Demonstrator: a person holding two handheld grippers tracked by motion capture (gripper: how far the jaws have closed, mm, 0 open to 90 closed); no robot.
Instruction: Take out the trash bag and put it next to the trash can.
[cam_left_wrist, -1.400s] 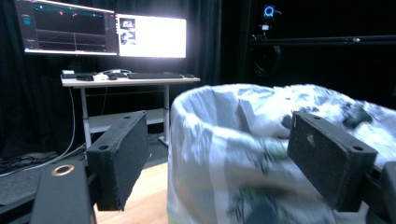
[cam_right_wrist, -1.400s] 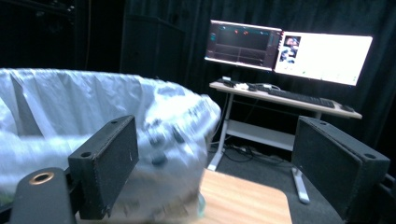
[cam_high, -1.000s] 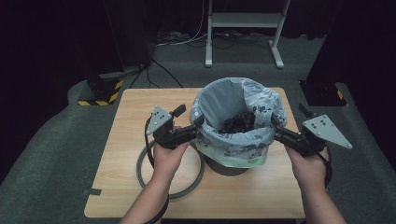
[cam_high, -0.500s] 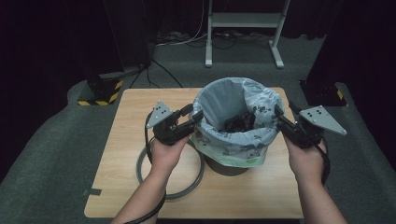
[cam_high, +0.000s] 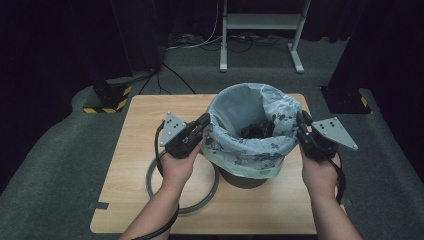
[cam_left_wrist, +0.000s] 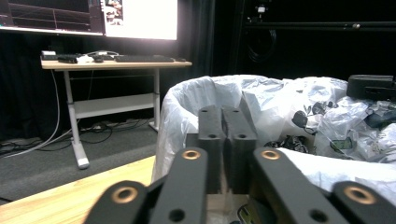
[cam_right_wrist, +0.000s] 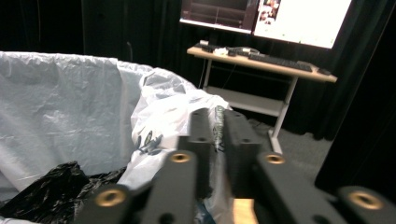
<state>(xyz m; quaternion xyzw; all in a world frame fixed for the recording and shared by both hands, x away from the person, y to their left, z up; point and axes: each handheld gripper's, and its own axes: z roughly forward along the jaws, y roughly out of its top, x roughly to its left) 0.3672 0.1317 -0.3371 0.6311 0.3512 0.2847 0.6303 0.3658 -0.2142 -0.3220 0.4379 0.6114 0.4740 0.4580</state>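
A: Where is the bin?

B: The dark waste bin (cam_high: 244, 178) stands on the wooden table (cam_high: 135, 130), right of the middle. A pale printed bin liner (cam_high: 235, 112) is folded out over its rim, and crumpled black plastic (cam_high: 257, 130) lies inside it.

A: And the grippers?

B: One on each side of it. The left gripper (cam_high: 204, 121) sits at the liner's left edge, its tips touching the folded plastic. The right gripper (cam_high: 301, 120) sits at the liner's right edge.

A: Are they holding the liner?

B: In the left gripper view the jaws are pressed together with no gap, right against the liner (cam_left_wrist: 261, 100); I cannot tell whether any plastic is caught between them. In the right gripper view the jaws stand close, with a thin strip of printed liner (cam_right_wrist: 159, 116) showing in the slit between them, so they seem to pinch the folded edge.

A: Anything else on the table?

B: A grey ring (cam_high: 150, 180) lies flat near the left hand (cam_high: 177, 165), just beside the bin's base.
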